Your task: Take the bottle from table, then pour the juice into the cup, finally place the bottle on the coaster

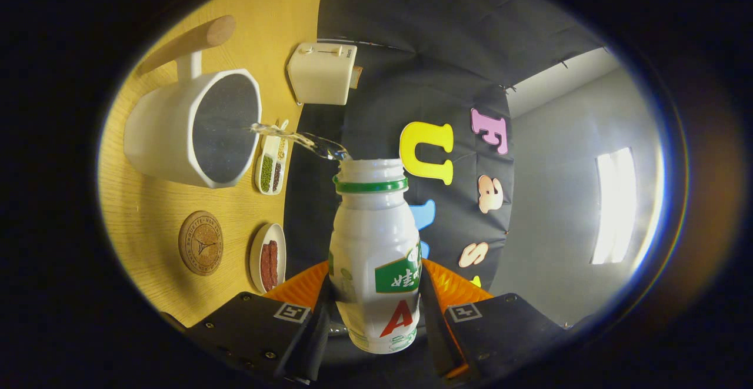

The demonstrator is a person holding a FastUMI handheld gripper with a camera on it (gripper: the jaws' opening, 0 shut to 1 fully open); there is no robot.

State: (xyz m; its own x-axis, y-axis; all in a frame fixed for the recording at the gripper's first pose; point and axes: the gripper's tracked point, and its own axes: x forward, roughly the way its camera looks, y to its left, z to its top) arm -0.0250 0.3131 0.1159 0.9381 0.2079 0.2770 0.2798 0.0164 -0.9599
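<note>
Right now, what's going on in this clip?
The gripper is shut on a white bottle with a green neck ring, tipped toward the white cup. A clear stream runs from the bottle's mouth into the cup. The round cork coaster sits bare on the wooden table, beside a small dish of sausages.

Bottle (375,259) betw. fingers (312,324), cup (194,127) beyond, coaster (201,243) beside cup.

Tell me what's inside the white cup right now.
A clear stream from the bottle, clamped in the gripper, arcs into the white cup. Its inside looks dark and speckled; the liquid level there can't be made out.
</note>
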